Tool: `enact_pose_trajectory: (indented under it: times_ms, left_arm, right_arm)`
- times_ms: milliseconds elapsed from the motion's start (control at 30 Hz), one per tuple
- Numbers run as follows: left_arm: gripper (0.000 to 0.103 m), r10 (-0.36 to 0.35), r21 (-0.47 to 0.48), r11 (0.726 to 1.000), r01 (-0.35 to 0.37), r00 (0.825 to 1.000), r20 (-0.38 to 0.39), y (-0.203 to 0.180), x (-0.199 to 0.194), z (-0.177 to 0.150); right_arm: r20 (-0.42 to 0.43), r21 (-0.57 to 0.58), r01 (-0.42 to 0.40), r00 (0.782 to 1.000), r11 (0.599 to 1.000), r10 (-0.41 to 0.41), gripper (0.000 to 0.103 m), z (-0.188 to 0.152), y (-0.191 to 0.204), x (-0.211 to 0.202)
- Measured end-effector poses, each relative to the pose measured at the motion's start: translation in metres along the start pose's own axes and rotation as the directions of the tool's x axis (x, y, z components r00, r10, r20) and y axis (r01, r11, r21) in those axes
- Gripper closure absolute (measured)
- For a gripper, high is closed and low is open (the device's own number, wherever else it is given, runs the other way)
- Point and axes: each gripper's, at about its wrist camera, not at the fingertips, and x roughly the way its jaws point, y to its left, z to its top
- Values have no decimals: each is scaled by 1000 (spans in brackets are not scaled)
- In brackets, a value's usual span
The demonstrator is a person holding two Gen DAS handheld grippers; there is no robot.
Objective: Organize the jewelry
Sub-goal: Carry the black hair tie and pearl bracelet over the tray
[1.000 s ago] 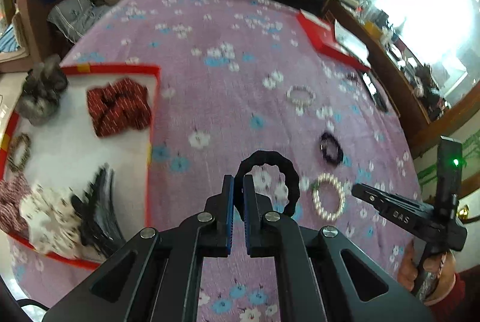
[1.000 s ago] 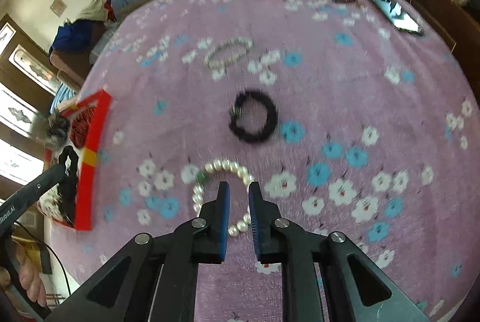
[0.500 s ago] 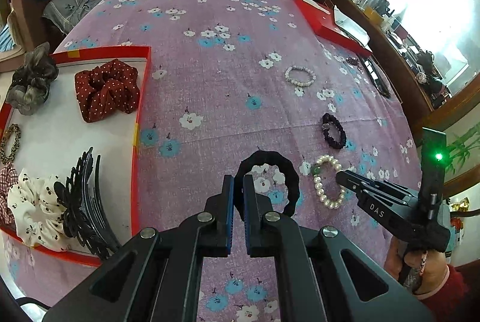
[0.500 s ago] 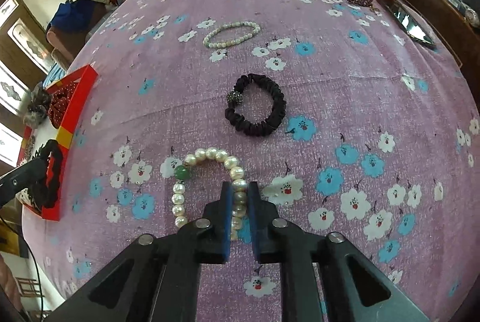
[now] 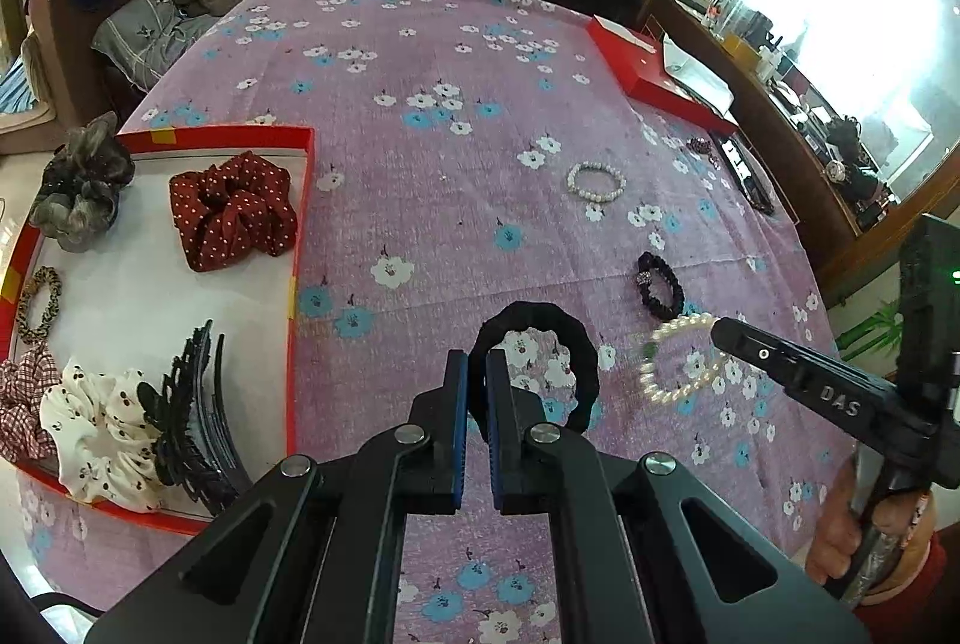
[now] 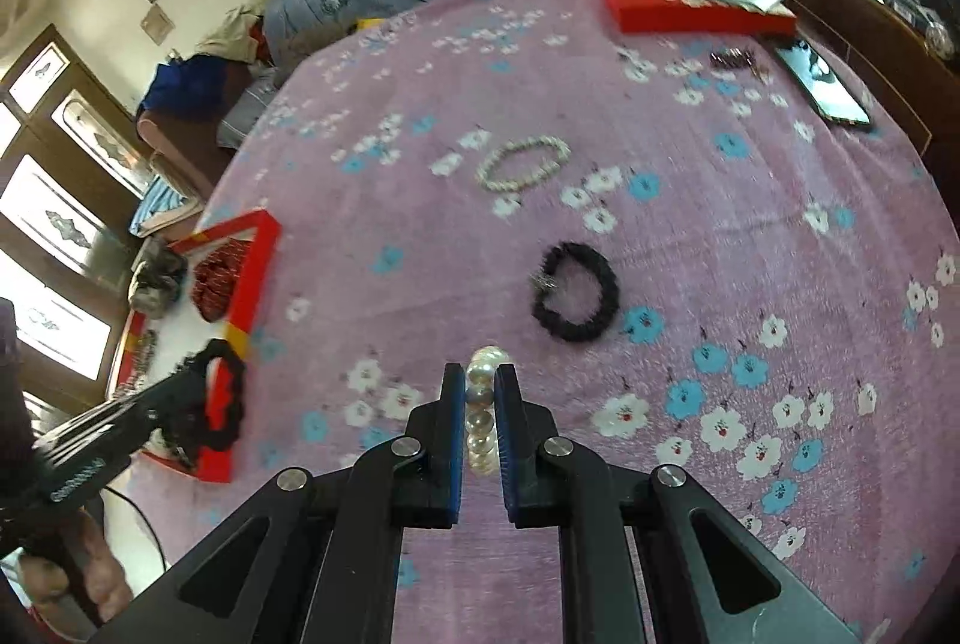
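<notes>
across the whole scene lies a purple flowered bedspread (image 5: 420, 200), and at its left edge sits a red-rimmed tray (image 5: 300, 200) with a white floor that already holds a red dotted scrunchie (image 5: 231, 209), a grey scrunchie (image 5: 81, 191), a white cherry-print scrunchie (image 5: 99, 437), black headbands (image 5: 192, 416) and a small leopard-print hair tie (image 5: 37, 302). a red box (image 6: 690, 5) sits at the far right of the bed, with a phone (image 6: 825, 89) near it.

closer in, the left gripper (image 5: 474, 374) is clamped down on a black scrunchie (image 5: 561, 344), pinching one side of the loop while the rest hangs free ahead of the tips. the right gripper (image 6: 480, 404) is closed on a pearl bracelet (image 6: 483, 422), beads lined up between its blue pads; in the left view the bracelet (image 5: 678, 362) dangles blurred from that gripper's tip, off the cloth.

loose on the bedspread are a black hair tie with a charm (image 6: 576, 293) and a small pearl bracelet (image 6: 522, 161), well apart from the tray.

the scrunchie looks light and soft, so any pinch on the fabric should hold. the pearl strand is likely heavier, with hard, slick, round beads that can roll out of a flat grip; squeezing across a bead or two, as here, seems safest, and swinging it could shake it loose.
</notes>
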Motion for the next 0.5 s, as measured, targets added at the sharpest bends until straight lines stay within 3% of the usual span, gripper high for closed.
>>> enact_pose_trajectory:
  times_ms: [233,500]
  left_arm:
    - [98,4,-37,999,-3,1000,20,19,-13,1]
    - [98,71,-98,993,-63,995,75,63,-39,2]
  right_arm:
    - [39,-49,-16,999,999,18,92,7,29,-14]
    - [36,-119,-55,998,991,60,92,13,69,-17]
